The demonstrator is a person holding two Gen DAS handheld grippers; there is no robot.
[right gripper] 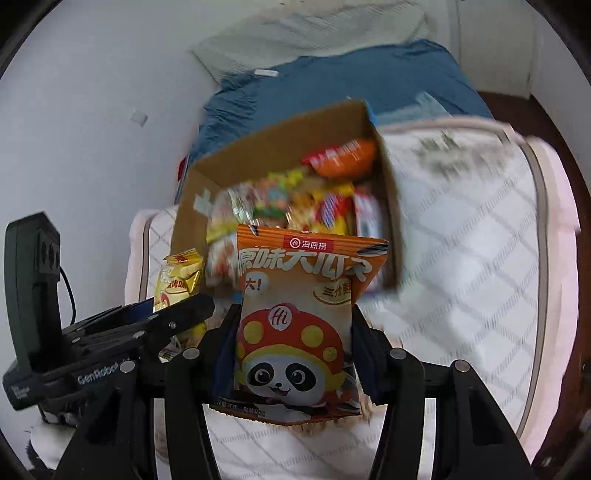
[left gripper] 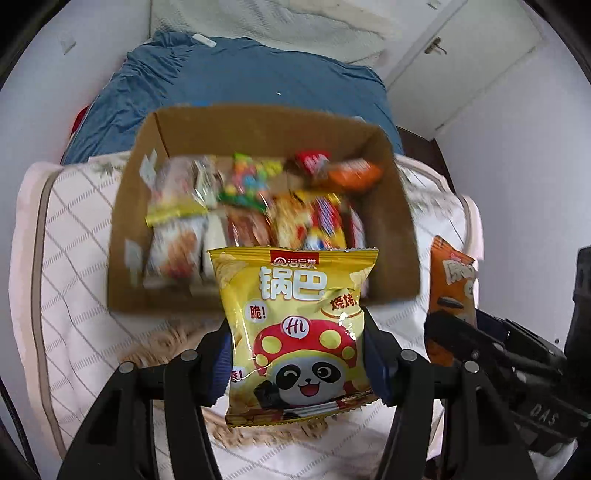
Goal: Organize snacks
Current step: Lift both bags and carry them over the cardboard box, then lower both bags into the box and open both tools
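My left gripper (left gripper: 295, 354) is shut on a yellow snack bag with a panda (left gripper: 295, 332), held above the bed just before an open cardboard box (left gripper: 122, 229) holding several snack packets (left gripper: 255, 206). My right gripper (right gripper: 295, 350) is shut on an orange snack bag with a panda (right gripper: 295, 325), held to the right of the left one. The box (right gripper: 192, 206) lies ahead of it. The orange bag (left gripper: 452, 291) and right gripper (left gripper: 491, 339) show at the right of the left wrist view. The yellow bag (right gripper: 179, 277) and left gripper (right gripper: 147, 325) show at the left of the right wrist view.
The box sits on a white quilted mattress (left gripper: 62, 280) with a pink edge. A blue blanket (left gripper: 236, 74) and a pale pillow (left gripper: 269, 22) lie behind the box. White walls stand on the left (right gripper: 92, 74). A white door (left gripper: 469, 55) is at the far right.
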